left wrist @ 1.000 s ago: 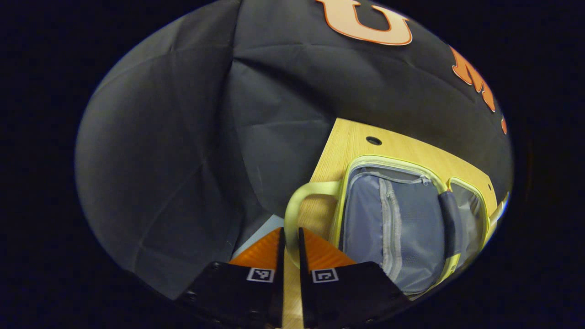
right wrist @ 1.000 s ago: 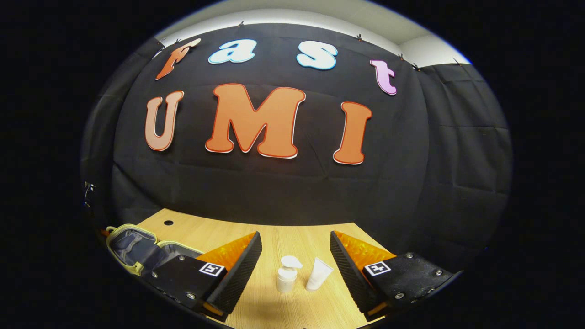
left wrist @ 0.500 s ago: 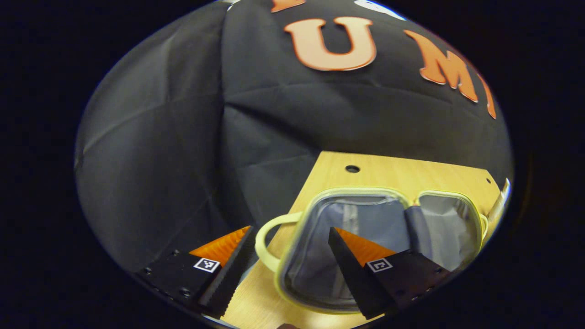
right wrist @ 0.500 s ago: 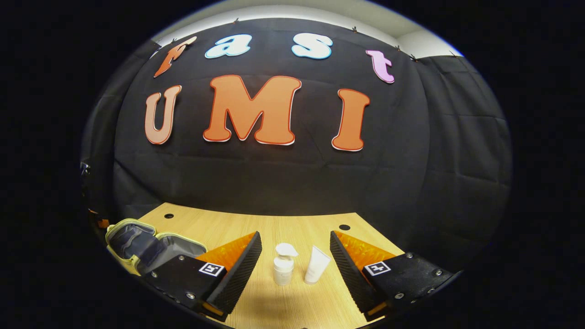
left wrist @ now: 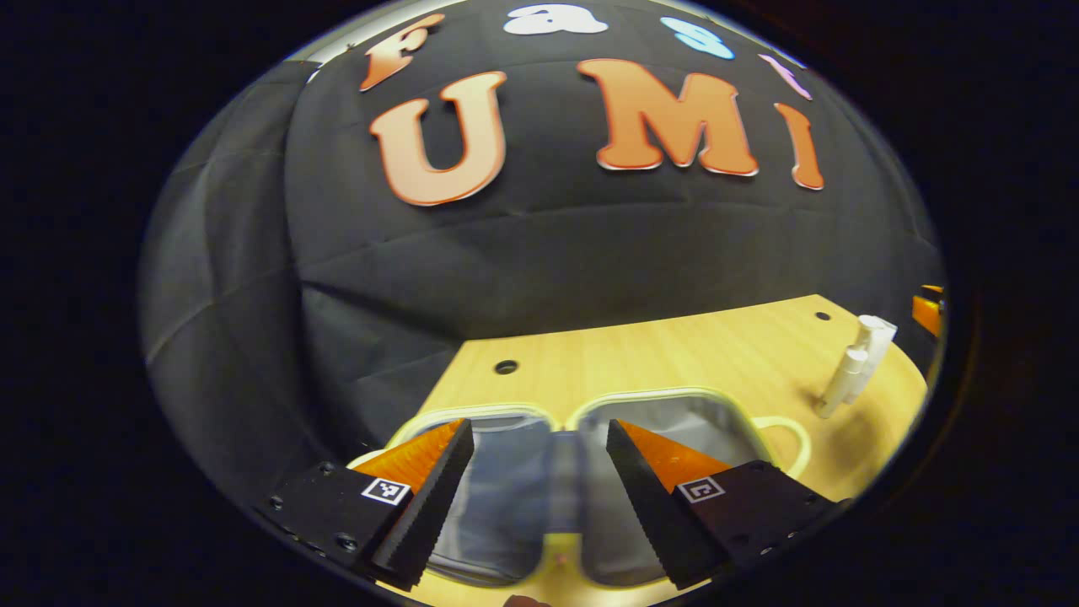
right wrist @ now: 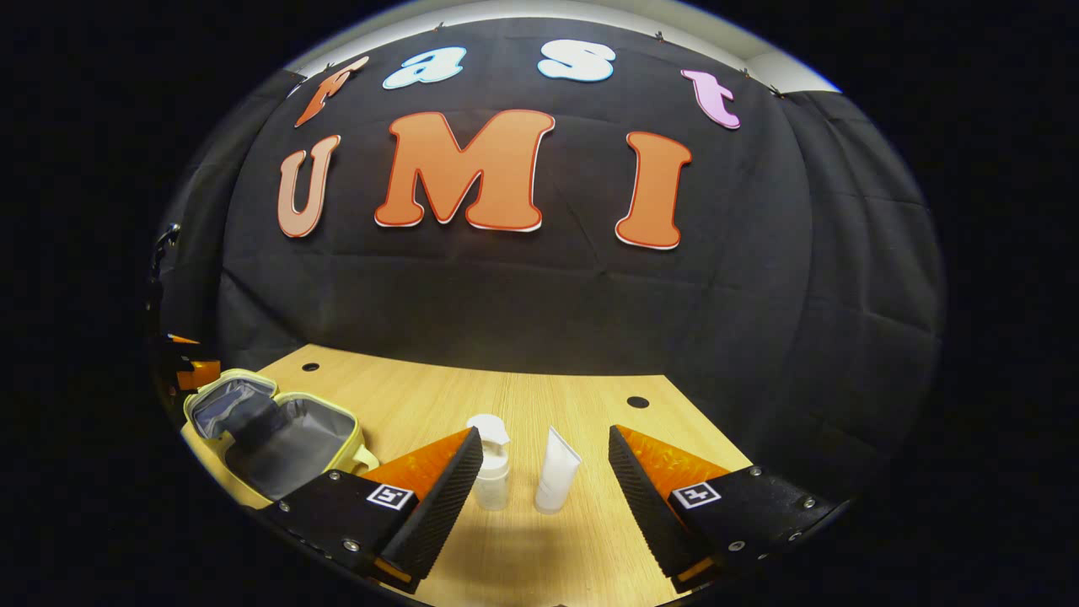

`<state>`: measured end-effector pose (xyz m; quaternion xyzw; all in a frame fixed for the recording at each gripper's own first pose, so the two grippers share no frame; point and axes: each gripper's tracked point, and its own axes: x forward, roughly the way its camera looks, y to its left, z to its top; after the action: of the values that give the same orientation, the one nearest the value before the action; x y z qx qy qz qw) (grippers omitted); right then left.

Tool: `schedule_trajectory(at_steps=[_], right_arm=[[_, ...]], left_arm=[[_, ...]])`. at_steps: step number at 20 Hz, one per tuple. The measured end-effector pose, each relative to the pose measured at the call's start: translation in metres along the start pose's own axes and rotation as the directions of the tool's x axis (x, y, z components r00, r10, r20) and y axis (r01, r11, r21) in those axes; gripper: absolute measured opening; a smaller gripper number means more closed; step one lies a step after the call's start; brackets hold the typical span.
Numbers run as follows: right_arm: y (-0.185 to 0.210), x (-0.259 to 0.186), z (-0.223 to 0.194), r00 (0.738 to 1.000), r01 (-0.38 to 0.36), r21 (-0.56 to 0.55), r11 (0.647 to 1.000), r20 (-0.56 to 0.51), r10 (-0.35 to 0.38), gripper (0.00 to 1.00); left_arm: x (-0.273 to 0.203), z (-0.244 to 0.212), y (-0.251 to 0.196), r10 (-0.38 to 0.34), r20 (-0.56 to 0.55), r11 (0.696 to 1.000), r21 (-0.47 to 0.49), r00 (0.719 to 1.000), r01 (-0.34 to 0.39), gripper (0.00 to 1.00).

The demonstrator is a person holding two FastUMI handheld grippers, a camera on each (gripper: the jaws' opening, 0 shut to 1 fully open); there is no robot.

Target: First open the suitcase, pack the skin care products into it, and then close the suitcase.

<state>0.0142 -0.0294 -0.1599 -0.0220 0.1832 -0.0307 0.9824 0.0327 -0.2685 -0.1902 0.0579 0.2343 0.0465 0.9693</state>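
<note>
Yellow-trimmed grey fabric suitcase (right wrist: pixel 274 430) lies open on the wooden counter (right wrist: pixel 548 396), ready for packing. Right claw (right wrist: pixel 544 480), spread wide, frames the white pump bottle (right wrist: pixel 491 464) and white tube (right wrist: pixel 556 470); left claw (left wrist: pixel 535 485) hangs wide and empty.

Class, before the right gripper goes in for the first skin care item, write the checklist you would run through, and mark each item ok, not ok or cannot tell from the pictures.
1. Suitcase lies open on the table, both halves showing their grey lining: ok.
2. Right gripper is open and holds nothing: ok.
3. Pump bottle and tube stand upright, side by side, ahead of its fingers: ok.
4. Items centred between the fingers: not ok; the pump bottle sits close against one fingertip.
5. Left gripper is open over the suitcase, holding nothing: ok.
6. Room in the suitcase for both items: cannot tell for certain.
</note>
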Motion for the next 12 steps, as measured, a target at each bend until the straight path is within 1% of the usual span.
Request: schedule_trajectory(at_steps=[2,4,6,9,12], right_arm=[[-0.007,0.006,-0.014,1.000,-0.018,-0.015,1.000,-0.024,0.018,0.96],[-0.013,0.012,-0.027,0.998,-0.041,-0.026,0.999,-0.041,0.040,0.96],[-0.020,0.019,-0.039,0.996,-0.061,-0.037,0.997,-0.062,0.059,0.96],[-0.028,0.030,-0.057,0.992,-0.091,-0.047,0.995,-0.092,0.087,0.96],[-0.035,0.040,-0.072,0.987,-0.123,-0.051,0.991,-0.114,0.116,0.96]], left_arm=[[-0.005,0.006,-0.052,-0.065,0.007,0.998,0.027,0.998,0.064,0.99],[-0.005,0.010,-0.102,-0.111,0.009,0.993,0.052,0.994,0.110,0.99],[-0.007,0.016,-0.150,-0.172,0.008,0.983,0.069,0.985,0.171,0.99],[-0.002,0.017,-0.216,-0.260,-0.003,0.961,0.096,0.966,0.259,0.99],[0.005,0.011,-0.276,-0.340,-0.020,0.933,0.120,0.940,0.340,0.99]])
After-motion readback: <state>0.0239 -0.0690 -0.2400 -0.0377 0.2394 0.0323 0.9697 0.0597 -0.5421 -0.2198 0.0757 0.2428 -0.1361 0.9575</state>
